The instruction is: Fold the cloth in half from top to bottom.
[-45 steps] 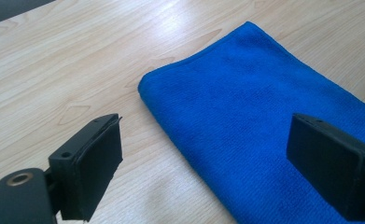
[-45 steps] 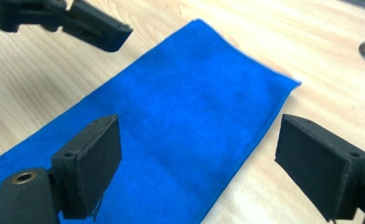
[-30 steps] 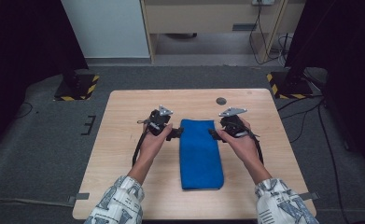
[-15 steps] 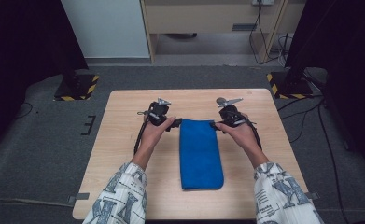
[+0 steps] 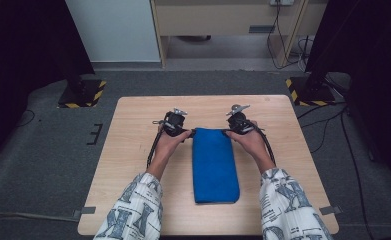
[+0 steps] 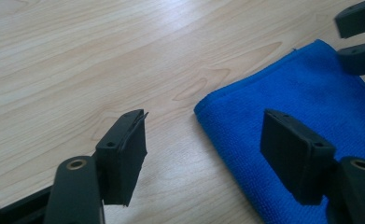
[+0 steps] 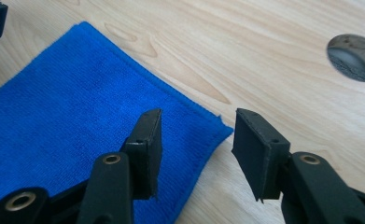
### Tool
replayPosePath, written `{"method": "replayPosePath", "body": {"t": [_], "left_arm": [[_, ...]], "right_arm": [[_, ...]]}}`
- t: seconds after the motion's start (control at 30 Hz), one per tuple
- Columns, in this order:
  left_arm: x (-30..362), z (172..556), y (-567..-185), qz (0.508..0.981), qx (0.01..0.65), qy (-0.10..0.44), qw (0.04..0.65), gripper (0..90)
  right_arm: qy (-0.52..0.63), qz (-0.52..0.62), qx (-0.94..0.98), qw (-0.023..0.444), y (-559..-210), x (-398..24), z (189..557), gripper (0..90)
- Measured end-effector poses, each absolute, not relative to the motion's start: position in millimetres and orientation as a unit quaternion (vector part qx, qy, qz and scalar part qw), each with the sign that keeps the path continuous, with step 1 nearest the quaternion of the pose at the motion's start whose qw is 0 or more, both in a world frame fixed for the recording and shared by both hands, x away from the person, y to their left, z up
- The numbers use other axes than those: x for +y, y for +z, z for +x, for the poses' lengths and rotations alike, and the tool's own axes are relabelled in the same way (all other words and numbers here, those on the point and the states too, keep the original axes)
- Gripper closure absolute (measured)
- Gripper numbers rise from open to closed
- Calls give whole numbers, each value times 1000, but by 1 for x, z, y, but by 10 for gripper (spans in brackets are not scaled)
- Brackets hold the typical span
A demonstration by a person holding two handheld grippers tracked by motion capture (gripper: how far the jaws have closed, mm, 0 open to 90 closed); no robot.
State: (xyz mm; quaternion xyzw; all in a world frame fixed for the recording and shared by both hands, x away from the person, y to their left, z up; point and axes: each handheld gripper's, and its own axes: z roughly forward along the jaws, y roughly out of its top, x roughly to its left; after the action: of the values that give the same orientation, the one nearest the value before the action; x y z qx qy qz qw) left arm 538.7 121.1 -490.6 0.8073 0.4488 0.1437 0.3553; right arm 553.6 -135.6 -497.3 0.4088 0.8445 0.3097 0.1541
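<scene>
Both my tools, left tool (image 5: 187, 133) and right tool (image 5: 227, 131), straddle the blue cloth's (image 5: 213, 165) twelve-o'clock corners on the worktop (image 5: 133, 150), jaws apart, just been closing.

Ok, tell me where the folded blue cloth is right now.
In the high view the folded blue microfibre cloth lies lengthwise at the middle of the wooden table, its far corners between the left tongs and right tongs.

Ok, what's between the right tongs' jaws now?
In the right gripper view, the right tongs, jaws just closing, straddle the blue cloth's far corner; bare table beside it. Pads not yet pressing.
</scene>
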Motion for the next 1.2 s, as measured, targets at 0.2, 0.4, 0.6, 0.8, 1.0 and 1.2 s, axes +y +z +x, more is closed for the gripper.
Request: {"method": "replayPosePath", "body": {"t": [0.2,0.4,0.6,0.8,1.0,1.2], "left_arm": [[119,537,-492,806,450,143,357,309],[122,534,-496,807,452,140,354,310],[124,533,-498,807,451,138,355,325],[123,534,-499,802,450,136,368,338],[129,538,-503,799,457,135,367,368],[125,541,-509,790,463,124,381,374]], "right_arm": [[301,420,843,148,-508,-127,560,437],[288,429,844,145,-514,-121,568,413],[288,434,844,128,-520,-121,570,418],[299,410,854,110,-518,-121,566,682],[297,404,857,117,-518,-117,562,771],[299,404,855,128,-519,-115,558,795]]}}
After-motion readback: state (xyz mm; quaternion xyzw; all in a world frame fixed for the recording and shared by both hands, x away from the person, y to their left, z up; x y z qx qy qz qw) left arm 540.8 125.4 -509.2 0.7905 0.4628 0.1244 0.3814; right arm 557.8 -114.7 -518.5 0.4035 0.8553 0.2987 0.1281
